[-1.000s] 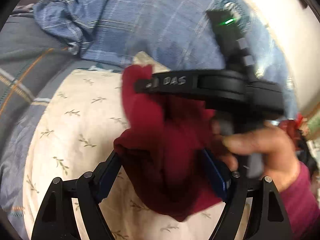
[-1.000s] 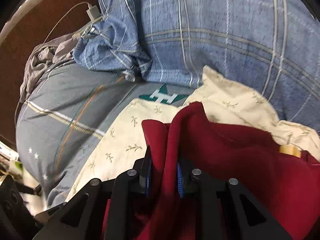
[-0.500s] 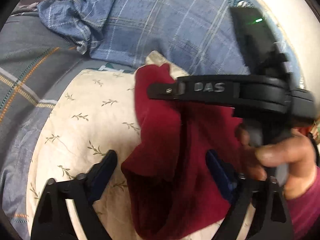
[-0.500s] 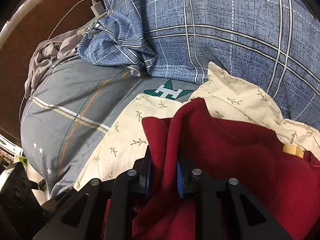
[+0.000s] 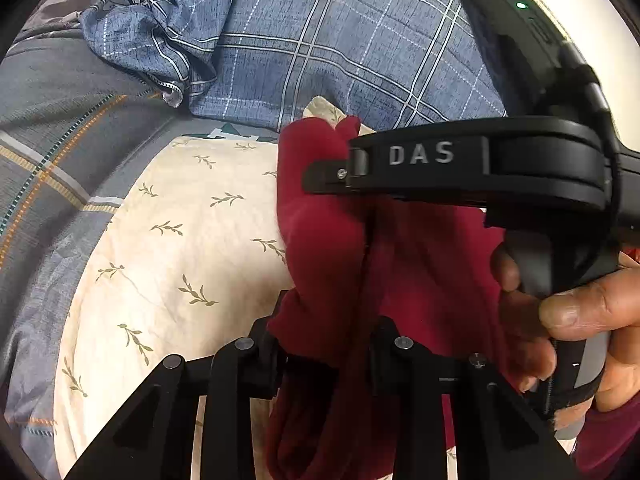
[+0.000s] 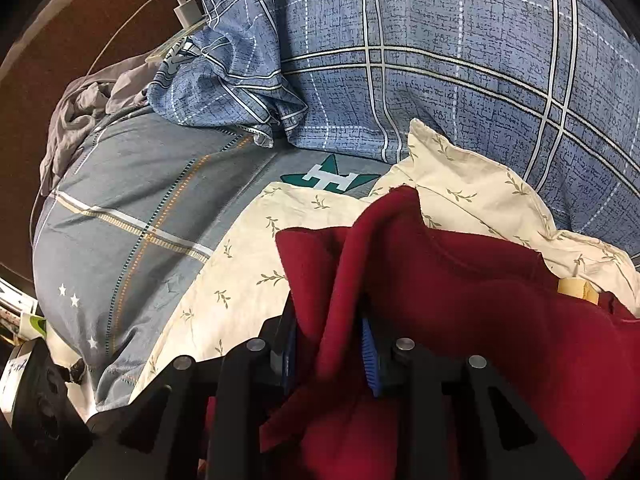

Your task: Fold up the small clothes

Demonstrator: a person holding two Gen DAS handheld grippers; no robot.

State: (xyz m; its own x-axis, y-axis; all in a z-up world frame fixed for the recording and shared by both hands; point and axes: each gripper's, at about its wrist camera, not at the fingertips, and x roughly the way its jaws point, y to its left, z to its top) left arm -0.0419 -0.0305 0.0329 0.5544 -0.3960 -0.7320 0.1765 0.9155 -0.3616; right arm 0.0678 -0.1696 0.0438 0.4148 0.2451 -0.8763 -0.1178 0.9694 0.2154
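We see open room to the left over the cream leaf-print pillow; behind it the bunched blue plaid quilt blocks us.

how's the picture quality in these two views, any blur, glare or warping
Left wrist view: strong fisheye bending, dark vignette corners, blown-out white wall top right, thumb and red garment slightly soft. Right wrist view: same barrel warp, sharper, plaid bedding crisp, no glare, dim left edge.

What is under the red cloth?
The red cloth hangs over a cream pillow with little leaves. The part of the pillow right under it is covered, so anything there can't be seen.
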